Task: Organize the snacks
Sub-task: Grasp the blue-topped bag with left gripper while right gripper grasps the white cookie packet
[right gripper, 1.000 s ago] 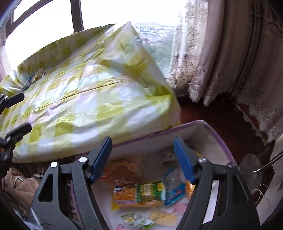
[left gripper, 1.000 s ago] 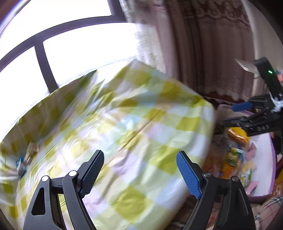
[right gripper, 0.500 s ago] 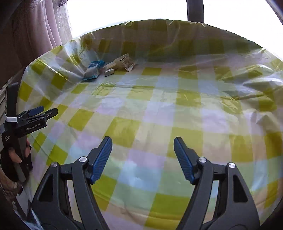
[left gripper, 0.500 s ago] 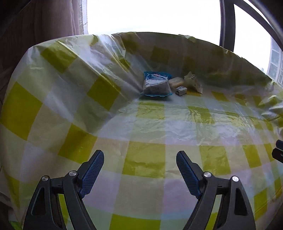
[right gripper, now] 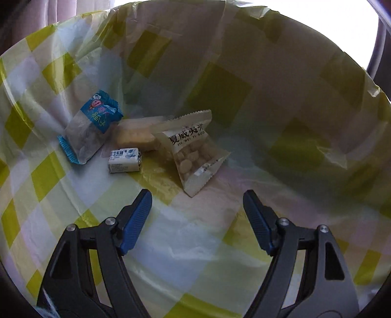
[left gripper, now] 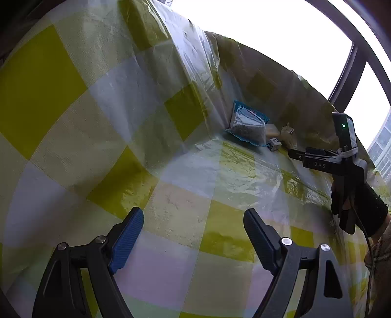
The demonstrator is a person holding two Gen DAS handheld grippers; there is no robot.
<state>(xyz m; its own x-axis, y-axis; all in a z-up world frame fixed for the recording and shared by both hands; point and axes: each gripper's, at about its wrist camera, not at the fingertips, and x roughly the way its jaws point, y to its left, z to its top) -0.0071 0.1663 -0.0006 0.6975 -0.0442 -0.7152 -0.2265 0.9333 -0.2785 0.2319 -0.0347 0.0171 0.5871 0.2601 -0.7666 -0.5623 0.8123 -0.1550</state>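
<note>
Several snacks lie at the back of a yellow-checked tablecloth [right gripper: 195, 244]: a blue-and-clear packet [right gripper: 90, 127], a small white candy box [right gripper: 125, 160], a pale biscuit pack [right gripper: 136, 134] and a clear bag of round nuts [right gripper: 193, 149]. My right gripper [right gripper: 197, 220] is open and empty, just short of the nut bag. My left gripper [left gripper: 193, 234] is open and empty, farther back over the cloth. In the left wrist view the blue packet [left gripper: 249, 127] and candy box [left gripper: 274, 143] sit far ahead, with the right gripper [left gripper: 293, 153] coming in from the right.
The plastic cloth [left gripper: 97, 97] rises in folds behind and to the left of the snacks. A bright window with a dark frame [left gripper: 347, 73] is behind the table. Curtains [right gripper: 63, 9] hang at the far left.
Both grippers have swung from the open case of snacks to the table. The right gripper has moved in close to the snack group. Both jaws stay open.
</note>
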